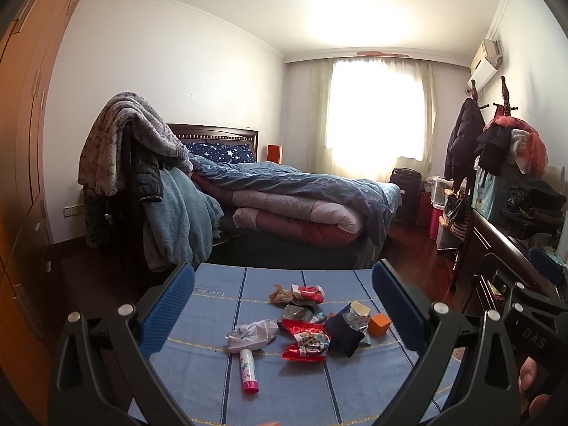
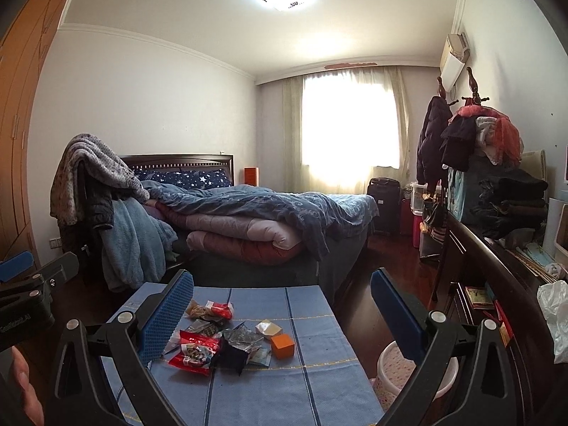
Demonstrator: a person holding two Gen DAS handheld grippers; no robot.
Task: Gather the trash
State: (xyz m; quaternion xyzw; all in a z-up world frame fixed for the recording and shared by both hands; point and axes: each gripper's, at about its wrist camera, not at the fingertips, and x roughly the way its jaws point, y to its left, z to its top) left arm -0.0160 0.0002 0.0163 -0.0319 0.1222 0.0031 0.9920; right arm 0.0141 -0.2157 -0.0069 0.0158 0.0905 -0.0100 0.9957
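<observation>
A pile of trash lies on a small table with a blue cloth [image 1: 291, 390]: red snack wrappers [image 1: 307, 340], a crumpled white paper [image 1: 252, 333], a dark foil bag [image 1: 342, 333], an orange box [image 1: 379, 323] and a white-and-pink tube [image 1: 248, 369]. My left gripper [image 1: 282, 305] is open and empty above the pile. My right gripper [image 2: 282, 312] is open and empty over the table's right side; the red wrappers [image 2: 195, 351] and the orange box [image 2: 283, 346] show there. A pink-and-white bin [image 2: 397, 372] stands on the floor to the right of the table.
A bed [image 1: 284, 195] with heaped quilts stands behind the table. A wardrobe [image 1: 25, 142] lines the left wall. A dark dresser [image 2: 497, 277] with folded clothes and a coat rack [image 2: 440, 142] stand on the right. A white plastic bag [image 2: 555, 312] lies on the dresser.
</observation>
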